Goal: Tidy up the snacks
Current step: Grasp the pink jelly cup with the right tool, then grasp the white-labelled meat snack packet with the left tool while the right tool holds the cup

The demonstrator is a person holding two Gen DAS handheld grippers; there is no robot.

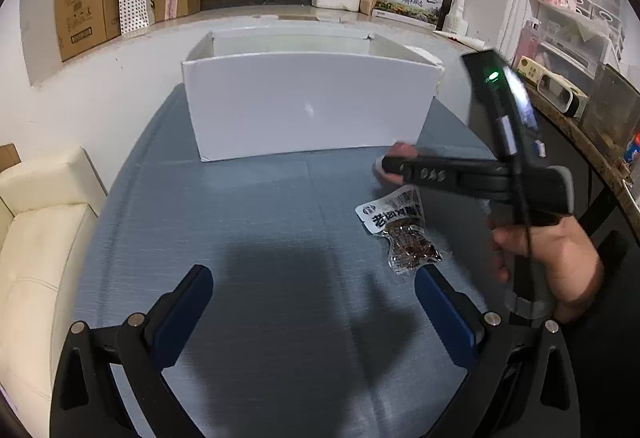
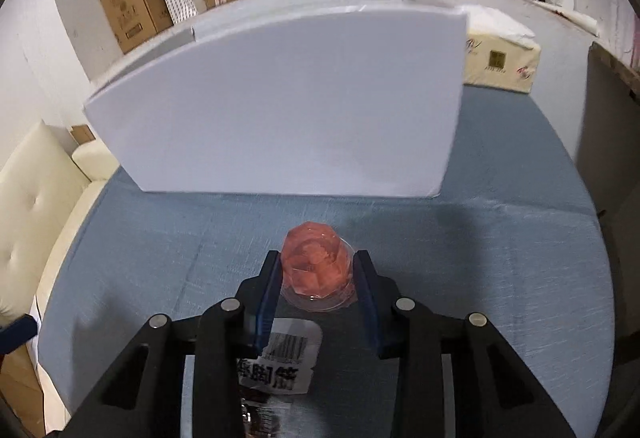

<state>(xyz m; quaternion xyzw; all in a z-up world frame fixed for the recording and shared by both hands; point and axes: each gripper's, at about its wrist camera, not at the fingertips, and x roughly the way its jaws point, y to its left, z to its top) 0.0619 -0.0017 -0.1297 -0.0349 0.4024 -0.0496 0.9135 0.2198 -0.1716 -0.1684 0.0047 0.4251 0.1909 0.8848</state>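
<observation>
A pink jelly cup (image 2: 318, 264) sits between the blue pads of my right gripper (image 2: 316, 270), which is shut on it just above the blue table. The same cup shows as a pink blur at the right gripper's tip in the left wrist view (image 1: 394, 162). A vacuum-packed snack pouch (image 1: 400, 228) with a white label lies flat on the table under the right gripper; its label also shows in the right wrist view (image 2: 280, 362). A white open-top box (image 1: 308, 102) stands beyond, also in the right wrist view (image 2: 280, 106). My left gripper (image 1: 314, 302) is open and empty over the table, left of the pouch.
A cream sofa (image 1: 40, 234) borders the table's left side. A tissue pack (image 2: 500, 58) lies right of the box. Cardboard boxes (image 1: 86, 18) and a paper bag stand on the sill behind. A cluttered shelf (image 1: 576, 78) runs along the right.
</observation>
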